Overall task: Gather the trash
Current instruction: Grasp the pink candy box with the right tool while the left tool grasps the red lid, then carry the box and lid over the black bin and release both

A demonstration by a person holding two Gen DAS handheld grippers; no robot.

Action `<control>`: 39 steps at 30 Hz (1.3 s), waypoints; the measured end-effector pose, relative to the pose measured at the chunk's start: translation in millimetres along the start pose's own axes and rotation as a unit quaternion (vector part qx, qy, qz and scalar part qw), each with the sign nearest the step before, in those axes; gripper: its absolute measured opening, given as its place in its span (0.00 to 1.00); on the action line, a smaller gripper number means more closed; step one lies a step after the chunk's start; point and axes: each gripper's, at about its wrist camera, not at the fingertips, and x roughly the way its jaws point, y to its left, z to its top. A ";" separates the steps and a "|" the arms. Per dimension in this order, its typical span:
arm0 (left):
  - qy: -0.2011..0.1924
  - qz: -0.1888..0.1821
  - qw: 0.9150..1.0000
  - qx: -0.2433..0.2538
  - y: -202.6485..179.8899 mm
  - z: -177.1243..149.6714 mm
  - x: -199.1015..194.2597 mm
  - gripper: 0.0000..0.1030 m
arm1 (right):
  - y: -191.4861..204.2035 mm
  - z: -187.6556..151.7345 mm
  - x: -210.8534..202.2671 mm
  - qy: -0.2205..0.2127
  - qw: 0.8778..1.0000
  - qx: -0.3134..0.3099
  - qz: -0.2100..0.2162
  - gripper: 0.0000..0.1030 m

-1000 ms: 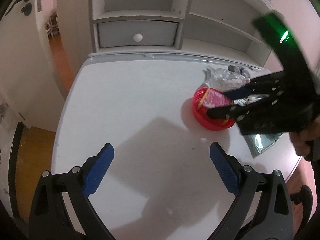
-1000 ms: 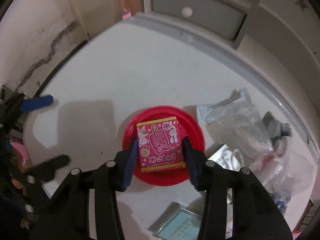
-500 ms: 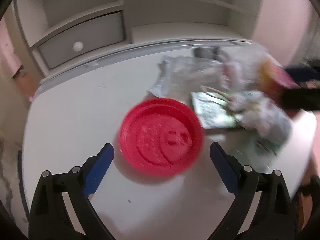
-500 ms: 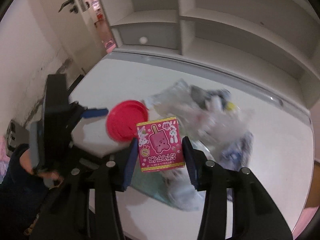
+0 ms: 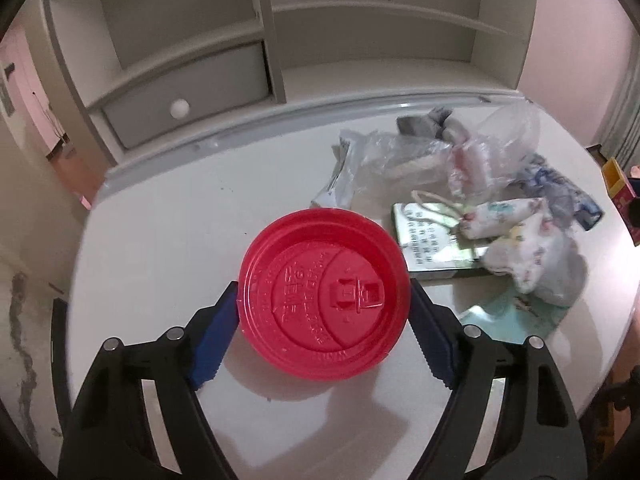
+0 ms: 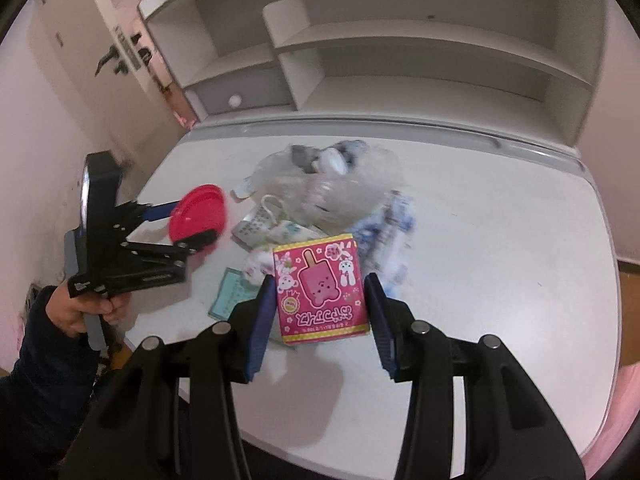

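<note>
Now the red lid [image 5: 325, 295] sits squarely between the left fingers [image 5: 214, 334] — pads touching.

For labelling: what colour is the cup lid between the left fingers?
Red lid, clearest in the left wrist view.

Left hand-held gripper [image 5: 324, 322], black frame with blue pads, tilted steeply down; jaws just closing, pads at 9 and 3 o'clock. Right hand-held gripper [image 6: 320, 312] clamped. Left hand [image 6: 82, 314] in a dark sleeve grips the handle.

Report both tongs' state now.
Left tongs: just closing, pads against the red lid.
Right tongs: shut on the pink ice-pop box.
</note>
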 end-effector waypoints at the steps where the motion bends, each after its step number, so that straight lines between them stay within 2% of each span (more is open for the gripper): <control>1: -0.005 -0.002 1.000 0.001 -3.5 0.7 -8.0 0.76 | -7.0 -4.4 -6.1 -0.006 1.000 0.008 -0.002 0.43; 6: -0.034 -0.021 0.999 0.030 -41.9 8.1 -41.3 0.76 | -58.9 -44.8 -47.2 -0.039 0.997 0.065 -0.027 0.43; 8: -0.050 -0.040 0.997 0.048 -71.0 11.6 -55.3 0.76 | -79.0 -63.4 -62.0 -0.050 0.994 0.087 -0.044 0.43; 12: -0.077 -0.099 0.988 0.091 -145.6 16.6 -79.3 0.76 | -131.9 -122.0 -102.6 -0.077 0.981 0.151 -0.096 0.43; 15: -0.090 -0.145 0.978 0.120 -202.4 17.7 -90.1 0.76 | -174.0 -179.9 -135.2 -0.092 0.963 0.211 -0.139 0.43; 16: -0.094 -0.164 0.973 0.134 -227.3 16.8 -93.8 0.76 | -183.9 -195.0 -142.7 -0.095 0.958 0.226 -0.150 0.43; 21: -0.079 -0.260 0.942 0.199 -342.1 -1.5 -102.2 0.76 | -236.5 -302.8 -190.8 -0.112 0.910 0.334 -0.217 0.43; 23: -0.060 -0.302 0.923 0.229 -391.8 -17.3 -100.9 0.76 | -252.7 -349.5 -207.5 -0.117 0.885 0.381 -0.240 0.43; 25: -0.041 -0.340 0.905 0.254 -437.1 -34.5 -97.0 0.76 | -263.2 -384.9 -217.6 -0.118 0.866 0.411 -0.259 0.43; 28: -0.007 -0.378 0.879 0.290 -499.5 -64.6 -82.3 0.76 | -276.1 -442.6 -227.0 -0.118 0.834 0.464 -0.274 0.43; 29: 0.005 -0.387 0.871 0.304 -518.7 -76.0 -75.4 0.76 | -280.5 -465.3 -227.4 -0.115 0.821 0.486 -0.278 0.43; 33: 0.057 -0.405 0.841 0.355 -587.2 -125.4 -40.3 0.76 | -294.6 -525.5 -221.3 -0.102 0.787 0.543 -0.276 0.43; 36: 0.092 -0.413 0.827 0.369 -618.9 -146.3 -16.5 0.77 | -303.9 -565.0 -215.1 -0.092 0.761 0.582 -0.270 0.43; 37: 0.109 -0.417 0.821 0.375 -632.5 -157.3 -7.2 0.77 | -304.4 -571.1 -212.8 -0.090 0.757 0.589 -0.268 0.43; 39: 0.123 -0.418 0.815 0.382 -644.2 -166.6 4.5 0.77 | -307.4 -583.7 -207.4 -0.085 0.748 0.602 -0.265 0.43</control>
